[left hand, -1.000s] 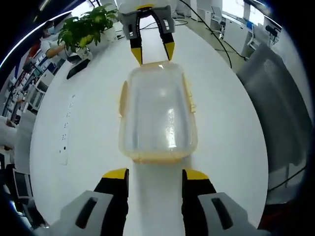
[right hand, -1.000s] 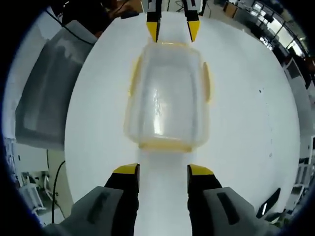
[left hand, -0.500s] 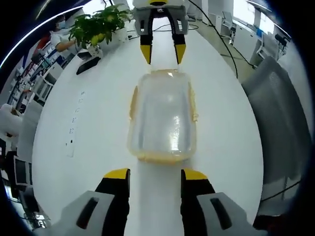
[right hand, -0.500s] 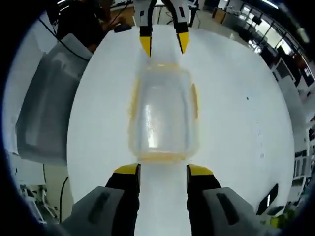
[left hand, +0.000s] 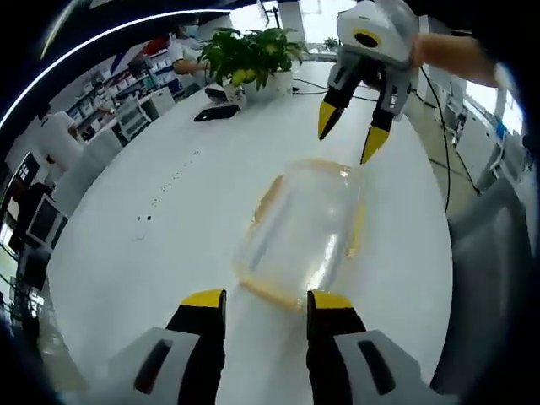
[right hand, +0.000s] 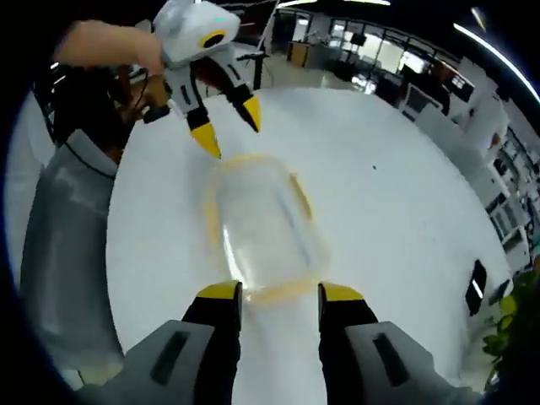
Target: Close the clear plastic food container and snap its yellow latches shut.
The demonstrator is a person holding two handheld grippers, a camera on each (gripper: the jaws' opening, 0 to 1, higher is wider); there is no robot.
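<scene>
Clear lidded container (left hand: 305, 236) lies just ahead of both open-jawed grippers, left gripper (left hand: 266, 302) and right gripper (right hand: 277, 294), on white table (left hand: 160, 228); risk: unbraced box skids when an end latch (right hand: 274, 291) is pressed.

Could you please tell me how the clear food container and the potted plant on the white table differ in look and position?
The clear food container is see-through with yellow trim, while the potted plant is leafy green in a white pot. The container lies low between the left gripper and the right gripper; the plant stands tall at the table's far end, away from both. Both rest on the white table.
</scene>
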